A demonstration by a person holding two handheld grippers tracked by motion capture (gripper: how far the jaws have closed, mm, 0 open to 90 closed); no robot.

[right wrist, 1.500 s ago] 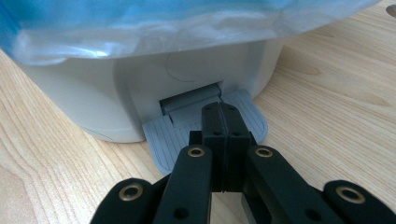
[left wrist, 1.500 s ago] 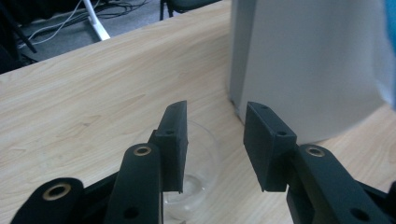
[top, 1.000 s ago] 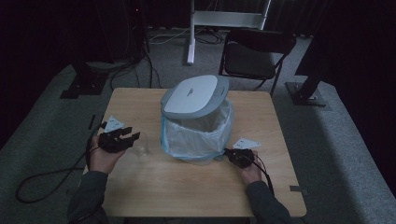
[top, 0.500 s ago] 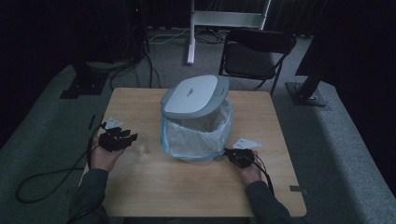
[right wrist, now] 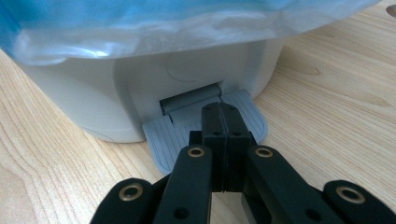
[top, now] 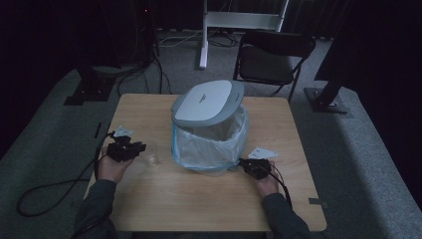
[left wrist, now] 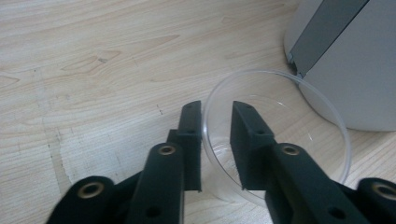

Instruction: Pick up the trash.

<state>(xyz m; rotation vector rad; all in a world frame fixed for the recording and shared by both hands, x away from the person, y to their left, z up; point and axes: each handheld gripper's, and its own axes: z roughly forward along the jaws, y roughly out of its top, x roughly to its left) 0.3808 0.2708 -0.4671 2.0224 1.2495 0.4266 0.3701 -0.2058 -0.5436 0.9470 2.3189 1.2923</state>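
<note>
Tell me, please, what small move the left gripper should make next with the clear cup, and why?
Probably finish closing on the rim. The left gripper has just been closing, and its fingers straddle the wall of the clear cup, one inside and one outside, with a gap left. The right gripper, shut, presses the pedal of the bin, whose lid stands open, ready for the cup.

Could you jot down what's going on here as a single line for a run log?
left claw: closing across clear cup rim | right claw: shut, pressing bin pedal | bin lid: up | step: cup into bin next, probably
</note>
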